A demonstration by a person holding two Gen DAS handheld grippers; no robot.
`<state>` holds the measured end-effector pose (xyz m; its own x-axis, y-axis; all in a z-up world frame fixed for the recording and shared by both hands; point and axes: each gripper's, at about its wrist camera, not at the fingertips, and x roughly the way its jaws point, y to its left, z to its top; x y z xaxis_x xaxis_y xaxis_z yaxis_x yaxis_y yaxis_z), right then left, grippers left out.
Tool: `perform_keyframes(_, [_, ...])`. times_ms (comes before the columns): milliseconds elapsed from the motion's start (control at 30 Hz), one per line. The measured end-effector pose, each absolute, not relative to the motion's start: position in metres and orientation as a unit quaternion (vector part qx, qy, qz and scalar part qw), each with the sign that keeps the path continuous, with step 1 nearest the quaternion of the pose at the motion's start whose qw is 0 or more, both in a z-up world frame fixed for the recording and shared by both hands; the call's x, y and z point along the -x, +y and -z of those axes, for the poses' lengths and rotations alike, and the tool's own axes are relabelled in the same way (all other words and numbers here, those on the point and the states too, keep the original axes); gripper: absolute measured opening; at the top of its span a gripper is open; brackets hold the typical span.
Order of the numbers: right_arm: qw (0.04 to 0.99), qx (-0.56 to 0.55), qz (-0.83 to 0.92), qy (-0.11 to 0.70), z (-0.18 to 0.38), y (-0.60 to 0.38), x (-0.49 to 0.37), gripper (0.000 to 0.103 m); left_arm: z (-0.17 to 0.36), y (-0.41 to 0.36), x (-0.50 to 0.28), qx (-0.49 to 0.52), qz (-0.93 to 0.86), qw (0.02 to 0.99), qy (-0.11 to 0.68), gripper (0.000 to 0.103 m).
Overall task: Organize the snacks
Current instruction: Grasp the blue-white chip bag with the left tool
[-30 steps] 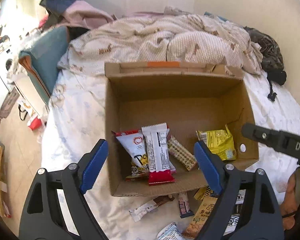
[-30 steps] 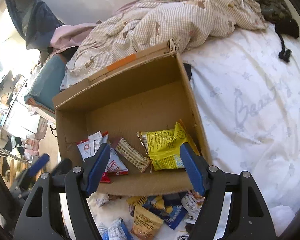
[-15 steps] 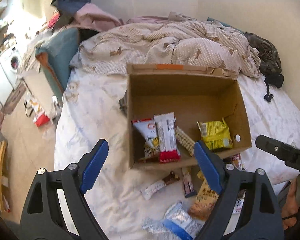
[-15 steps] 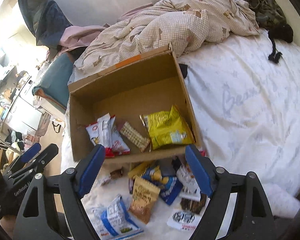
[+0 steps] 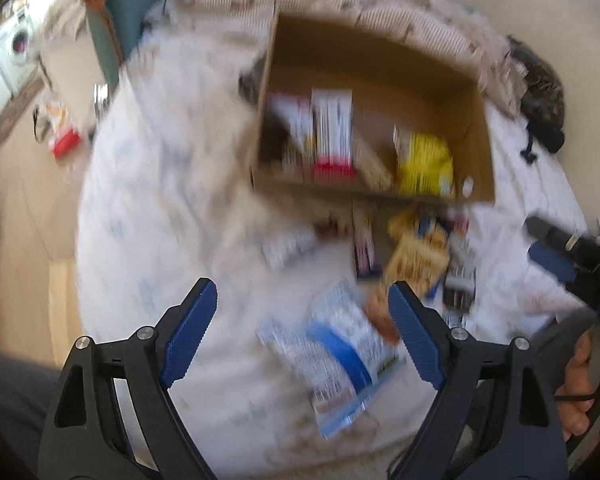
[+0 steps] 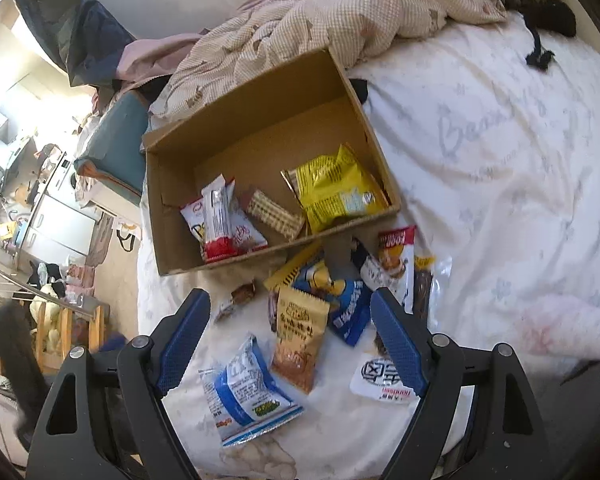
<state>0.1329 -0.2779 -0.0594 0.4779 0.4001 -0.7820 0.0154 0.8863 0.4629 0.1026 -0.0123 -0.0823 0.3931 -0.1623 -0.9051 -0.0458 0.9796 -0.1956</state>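
Note:
An open cardboard box point(image 6: 172, 184) point(image 5: 476, 128) sits on the white bed and holds a yellow bag point(image 6: 336, 192) point(image 5: 424, 160), a red-and-white bar point(image 6: 216, 216) point(image 5: 332, 128), a wafer pack point(image 6: 272, 212) and a white pouch. Several loose snacks lie in front of it: a blue-and-white bag point(image 6: 248, 396) point(image 5: 336, 356), a tan bag point(image 6: 298, 340), a dark blue bag point(image 6: 340, 296). My left gripper point(image 5: 300, 336) is open and empty above the blue-and-white bag. My right gripper point(image 6: 290, 338) is open and empty above the loose pile. The left wrist view is blurred.
A rumpled checked duvet point(image 6: 340, 12) lies behind the box. The bed's left edge drops to the floor point(image 5: 20, 208), with a teal cushion point(image 6: 116, 140) and cluttered furniture beyond. The right gripper shows at the left wrist view's right edge point(image 5: 572, 256).
Both grippers have pulled back from the box toward the near bed edge, so the loose snack pile is now between their fingers. Both stayed open and empty.

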Motion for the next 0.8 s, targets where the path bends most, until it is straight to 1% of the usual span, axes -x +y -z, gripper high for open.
perform_keyframes(100, [0.833, -0.212, -0.112, 0.498, 0.060, -0.279, -0.131, 0.085, 0.111, -0.025, -0.087, 0.129, 0.000, 0.807, 0.576, 0.085])
perform_keyframes(200, [0.837, -0.210, -0.106, 0.495, 0.059, -0.284, -0.128, 0.085, 0.138, -0.038, -0.084, 0.159, -0.047, 0.773, 0.612, 0.085])
perform_keyframes(300, [0.836, -0.218, -0.097, 0.495, 0.061, -0.293, -0.127, 0.085, 0.163, -0.043, -0.084, 0.200, -0.081, 0.745, 0.631, 0.085])
perform_keyframes(367, [0.833, -0.229, -0.090, 0.496, 0.063, -0.299, -0.128, 0.085, 0.174, -0.052, -0.088, 0.200, -0.076, 0.737, 0.642, 0.087])
perform_keyframes(533, [0.823, -0.259, -0.081, 0.500, 0.069, -0.310, -0.132, 0.085, 0.184, -0.058, -0.090, 0.199, -0.069, 0.732, 0.648, 0.087])
perform_keyframes(600, [0.819, -0.268, -0.079, 0.502, 0.071, -0.312, -0.133, 0.085, 0.185, -0.057, -0.090, 0.199, -0.061, 0.736, 0.644, 0.080])
perform_keyframes(633, [0.816, -0.273, -0.078, 0.504, 0.072, -0.312, -0.134, 0.085, 0.185, -0.056, -0.091, 0.200, -0.048, 0.738, 0.643, 0.054])
perform_keyframes(667, [0.814, -0.276, -0.077, 0.505, 0.073, -0.313, -0.135, 0.085, 0.182, -0.058, -0.091, 0.198, -0.028, 0.737, 0.645, 0.045])
perform_keyframes(733, [0.811, -0.282, -0.076, 0.508, 0.075, -0.313, -0.136, 0.085, 0.175, -0.058, -0.092, 0.190, -0.015, 0.737, 0.648, 0.039])
perform_keyframes(800, [0.807, -0.286, -0.076, 0.510, 0.076, -0.313, -0.137, 0.085, 0.165, -0.054, -0.090, 0.184, -0.001, 0.736, 0.652, 0.038])
